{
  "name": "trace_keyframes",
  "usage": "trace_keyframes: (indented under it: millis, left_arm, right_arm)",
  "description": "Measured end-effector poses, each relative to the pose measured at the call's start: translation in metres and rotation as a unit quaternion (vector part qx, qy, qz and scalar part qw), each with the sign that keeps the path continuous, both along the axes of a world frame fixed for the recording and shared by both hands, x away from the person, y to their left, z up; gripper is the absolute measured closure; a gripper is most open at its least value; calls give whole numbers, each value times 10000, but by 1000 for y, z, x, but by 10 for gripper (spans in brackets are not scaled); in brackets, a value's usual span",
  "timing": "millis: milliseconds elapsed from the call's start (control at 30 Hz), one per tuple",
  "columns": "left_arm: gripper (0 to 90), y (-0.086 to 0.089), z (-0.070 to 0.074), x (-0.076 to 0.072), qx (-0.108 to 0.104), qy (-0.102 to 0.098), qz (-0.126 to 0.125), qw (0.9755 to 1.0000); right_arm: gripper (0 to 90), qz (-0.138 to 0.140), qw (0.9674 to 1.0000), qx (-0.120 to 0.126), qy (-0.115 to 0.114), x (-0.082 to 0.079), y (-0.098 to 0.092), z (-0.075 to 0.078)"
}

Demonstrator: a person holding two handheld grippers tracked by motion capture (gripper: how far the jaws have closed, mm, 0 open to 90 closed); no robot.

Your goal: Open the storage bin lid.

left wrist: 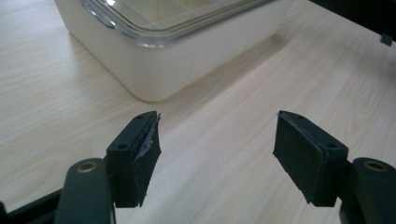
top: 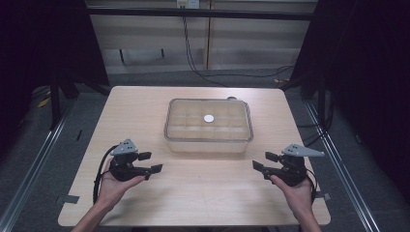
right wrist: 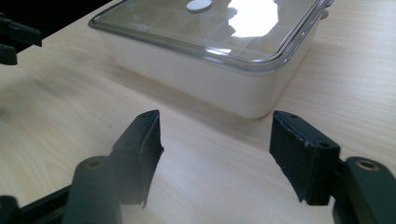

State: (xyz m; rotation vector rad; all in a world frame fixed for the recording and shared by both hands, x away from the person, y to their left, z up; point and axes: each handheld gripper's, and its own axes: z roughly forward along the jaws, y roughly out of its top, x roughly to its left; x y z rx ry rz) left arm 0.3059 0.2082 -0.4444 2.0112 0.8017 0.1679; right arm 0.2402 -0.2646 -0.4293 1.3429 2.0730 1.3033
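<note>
From the high view, the lidded box [top: 208,125] is being flanked pretty evenly, long axis running across the wooden table [top: 145,203], left gripper [top: 151,163] and right gripper [top: 264,162] near its front corners; dark room around. In the left gripper view, the jaws are being held apart and empty, box [left wrist: 187,51] ahead-left. In the right gripper view, likewise spread, box [right wrist: 210,70] straight ahead.

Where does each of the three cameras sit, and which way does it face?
High view: above the person's side, looking forward and down on the table; both hands, left claw, right claw.
Left gripper view: on the left claw, aimed at the lidded box; open jaws.
Right gripper view: on the right claw, aimed at the box; open jaws.
Shared: box and table in all three.
</note>
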Motion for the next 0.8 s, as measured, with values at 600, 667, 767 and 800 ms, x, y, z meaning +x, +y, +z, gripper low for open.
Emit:
trace_keyframes:
  millis: [600, 667, 767, 800]
  left_arm:
    - [309, -13, 19, 28, 82, -228, 182, 9995]
    - [318, -13, 20, 31, 124, -239, 183, 9995]
    - [348, -16, 24, 37, 64, -258, 229, 9994]
    - [348, -18, 26, 40, 88, -278, 202, 9994]
  right_arm:
    - [265, 159, 9997, -143, 101, 46, 12, 14]
    - [266, 192, 9996, -180, 103, 52, 12, 16]
    - [271, 142, 9996, -185, 138, 64, 10, 20]
    - [269, 153, 9995, -209, 162, 66, 10, 21]
